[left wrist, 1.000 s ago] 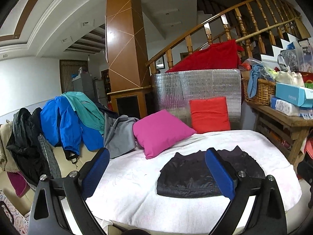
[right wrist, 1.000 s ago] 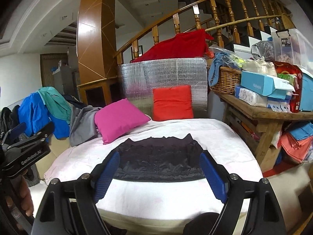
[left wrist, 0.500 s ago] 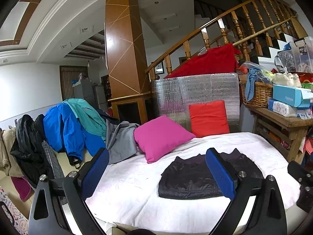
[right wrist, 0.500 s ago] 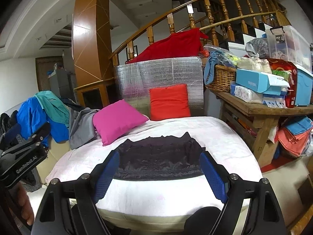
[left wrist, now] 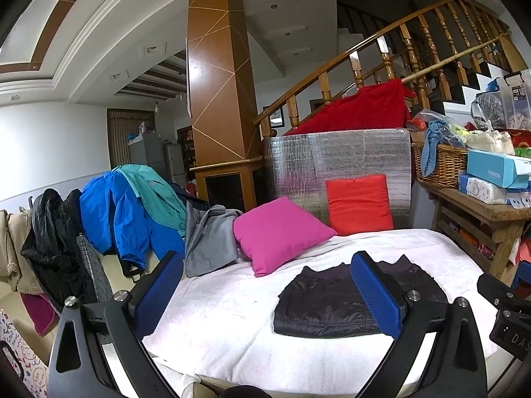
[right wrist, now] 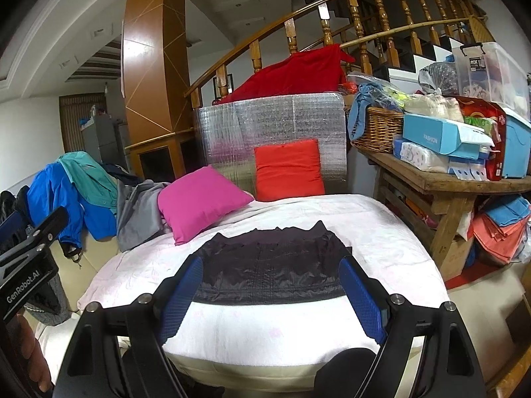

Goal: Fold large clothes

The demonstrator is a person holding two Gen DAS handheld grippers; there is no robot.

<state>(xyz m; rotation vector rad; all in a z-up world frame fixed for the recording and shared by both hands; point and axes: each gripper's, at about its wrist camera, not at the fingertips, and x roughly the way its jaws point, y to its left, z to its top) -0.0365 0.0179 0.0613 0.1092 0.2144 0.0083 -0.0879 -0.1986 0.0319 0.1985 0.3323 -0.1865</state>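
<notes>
A black quilted jacket (right wrist: 272, 267) lies folded into a flat rectangle on the white bed sheet (right wrist: 275, 328); it also shows in the left wrist view (left wrist: 318, 305). My right gripper (right wrist: 270, 298) is open and empty, held back from the bed's near edge, in line with the jacket. My left gripper (left wrist: 268, 293) is open and empty, held back to the left of the jacket. A pile of unfolded jackets, blue (left wrist: 113, 212), teal (left wrist: 152, 192), grey (left wrist: 209, 235) and black (left wrist: 53, 245), hangs at the left.
A pink cushion (left wrist: 278, 232) and a red cushion (left wrist: 360, 204) lie at the bed's far side against a silver foil panel (left wrist: 338, 159). A wooden table (right wrist: 444, 189) with boxes and a wicker basket (right wrist: 376, 126) stands at the right. Folded clothes (right wrist: 501, 229) sit below it.
Both grippers have drifted slightly back and lower from the bed. The right gripper's body has come into the left wrist view at its right edge. The jacket has not moved.
</notes>
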